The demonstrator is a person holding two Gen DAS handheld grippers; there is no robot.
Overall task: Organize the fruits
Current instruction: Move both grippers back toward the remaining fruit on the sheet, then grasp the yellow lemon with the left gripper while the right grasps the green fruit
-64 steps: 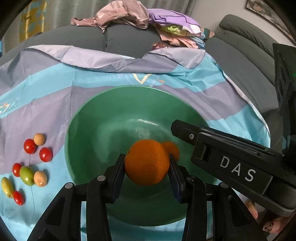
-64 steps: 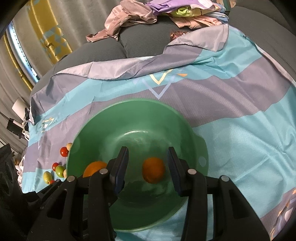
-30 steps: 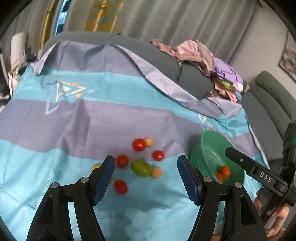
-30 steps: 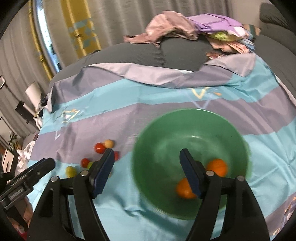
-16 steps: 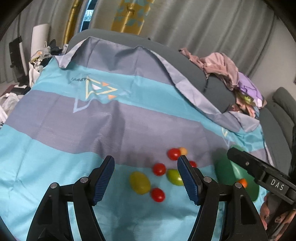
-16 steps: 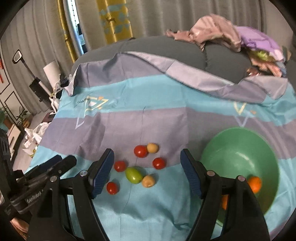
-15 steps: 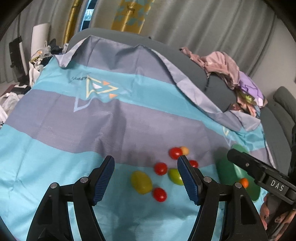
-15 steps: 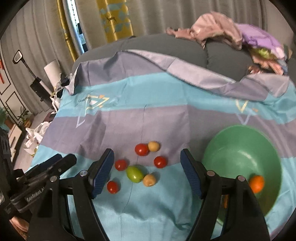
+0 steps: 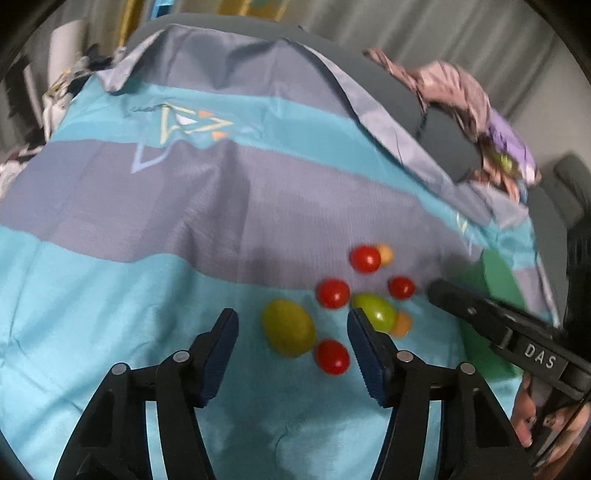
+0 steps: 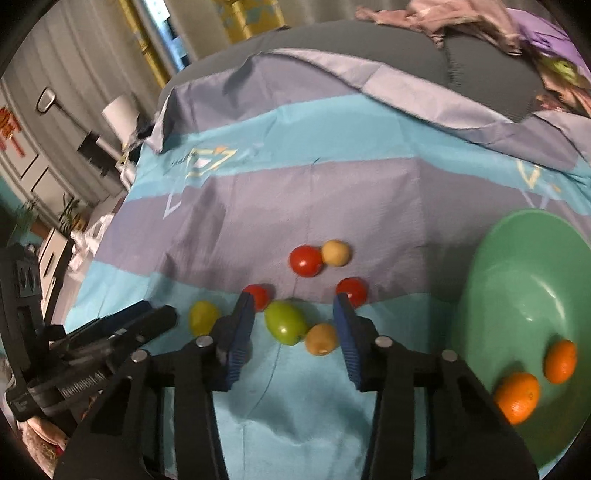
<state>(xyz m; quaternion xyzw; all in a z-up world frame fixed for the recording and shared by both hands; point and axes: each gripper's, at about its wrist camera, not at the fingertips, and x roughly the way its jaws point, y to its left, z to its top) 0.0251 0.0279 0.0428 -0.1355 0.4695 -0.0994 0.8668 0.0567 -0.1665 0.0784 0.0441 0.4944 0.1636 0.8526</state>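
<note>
Green bowl [image 9: 498,273] mostly hidden behind right claw [image 9: 439,291].

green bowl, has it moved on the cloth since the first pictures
Cannot tell. The bowl sits near the same triangle print on the cloth in the right wrist view; the cameras swung away.

grey curtains [image 9: 424,33], grey sofa [image 10: 369,48] under striped cloth [image 9: 147,206], heaped laundry [image 9: 461,88]

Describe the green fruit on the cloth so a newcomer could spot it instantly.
Start at the green bowl on the striped cloth, then look left to the cluster of small fruits. The green fruit lies near the cluster's front; it is the only green, egg-shaped piece among round red and tan ones.
</note>
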